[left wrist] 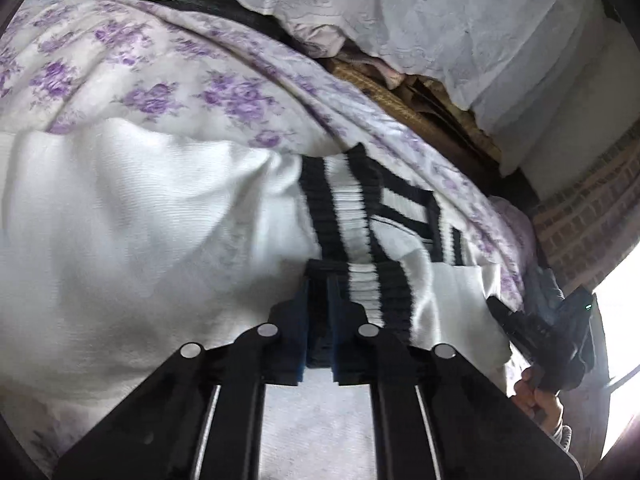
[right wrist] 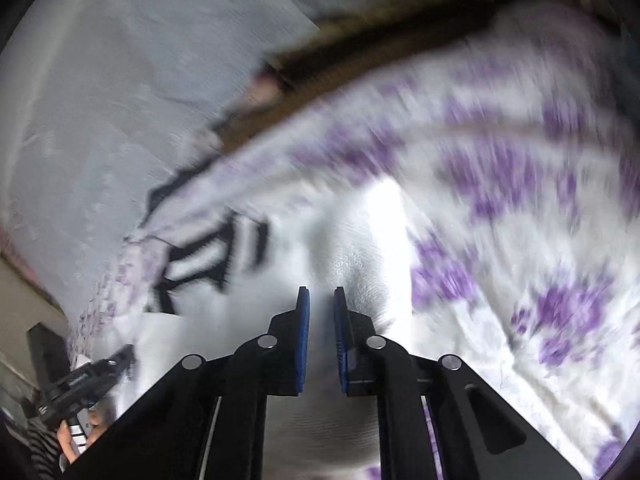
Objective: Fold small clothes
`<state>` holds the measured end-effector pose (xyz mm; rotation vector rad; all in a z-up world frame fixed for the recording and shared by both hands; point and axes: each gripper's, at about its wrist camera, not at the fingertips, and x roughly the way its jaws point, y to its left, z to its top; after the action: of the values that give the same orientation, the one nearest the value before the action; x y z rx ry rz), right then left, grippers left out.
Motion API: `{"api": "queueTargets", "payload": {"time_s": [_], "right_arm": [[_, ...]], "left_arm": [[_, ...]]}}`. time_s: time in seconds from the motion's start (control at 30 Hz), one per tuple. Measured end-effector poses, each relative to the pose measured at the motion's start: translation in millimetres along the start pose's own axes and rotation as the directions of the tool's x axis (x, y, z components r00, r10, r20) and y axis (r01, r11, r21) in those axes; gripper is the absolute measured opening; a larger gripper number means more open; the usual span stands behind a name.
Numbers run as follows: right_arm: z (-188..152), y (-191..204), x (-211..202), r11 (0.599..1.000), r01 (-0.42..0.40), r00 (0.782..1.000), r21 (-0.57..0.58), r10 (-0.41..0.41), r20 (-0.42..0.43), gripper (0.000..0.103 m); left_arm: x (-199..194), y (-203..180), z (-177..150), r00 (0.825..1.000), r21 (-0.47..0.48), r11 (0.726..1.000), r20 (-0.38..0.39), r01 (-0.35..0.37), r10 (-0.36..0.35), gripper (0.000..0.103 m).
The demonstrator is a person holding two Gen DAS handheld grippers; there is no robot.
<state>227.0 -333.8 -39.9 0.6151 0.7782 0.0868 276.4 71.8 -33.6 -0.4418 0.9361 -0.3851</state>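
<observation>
1. We find a white garment [left wrist: 132,232] with a black-and-white striped band [left wrist: 352,232] lying on a bedsheet printed with purple flowers [left wrist: 168,92]. In the left wrist view the plain white cloth fills the 9 o'clock side; the striped band runs from the centre toward 6 o'clock.

2. The left gripper [left wrist: 319,296] is clenched on the black edge of the striped band, which sits between its blue pads. No gap shows between pads and cloth.

3. At 4 o'clock in the same view we note the other gripper with a hand [left wrist: 538,396] beneath it, near the garment's right edge.

4. A pale embossed cover [left wrist: 460,32] lies at 1 o'clock, beyond a brown strip [left wrist: 404,108].

5. The right wrist view is heavily blurred. The right gripper [right wrist: 321,300] has its jaws drawn narrow with white cloth of the garment between the blue pads; we read it as grasping that cloth.

6. In that view the striped band lies at 9 o'clock, the flowered sheet at 3 o'clock.
</observation>
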Motion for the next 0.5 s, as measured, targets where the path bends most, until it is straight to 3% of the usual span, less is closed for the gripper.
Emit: {"api": "queueTargets", "payload": {"time_s": [0.13,0.23,0.27,0.37,0.43,0.5], "right_arm": [[-2,18,-35,0.998,-0.029,0.996,-0.049,0.033,0.085,0.009],[-12,31,-47,0.996,-0.046,0.995,-0.081,0.053,0.09,0.009],[-16,34,-47,0.995,-0.038,0.996,-0.096,0.046,0.079,0.009],[-33,30,-34,0.993,0.003,1.0,-0.114,-0.003,0.001,0.01],[-43,17,-20,0.997,-0.004,0.999,-0.078,0.0,-0.051,0.003],[-39,13,-26,0.999,-0.022,0.999,-0.037,0.021,-0.039,0.002]], "left_arm": [[-2,4,0,0.999,-0.025,0.999,-0.033,0.024,-0.025,0.01],[-8,1,-3,0.999,-0.023,0.999,-0.023,0.037,-0.037,0.054],[-10,-1,-4,0.999,-0.023,0.999,-0.011,0.044,-0.045,0.059],[-4,-8,-6,1.0,0.008,1.0,-0.021,0.02,-0.02,0.063],[3,-14,-10,0.999,0.05,0.999,-0.036,-0.005,0.006,0.062],[2,-24,-13,0.999,0.091,0.995,-0.041,0.025,-0.022,0.04]]}}
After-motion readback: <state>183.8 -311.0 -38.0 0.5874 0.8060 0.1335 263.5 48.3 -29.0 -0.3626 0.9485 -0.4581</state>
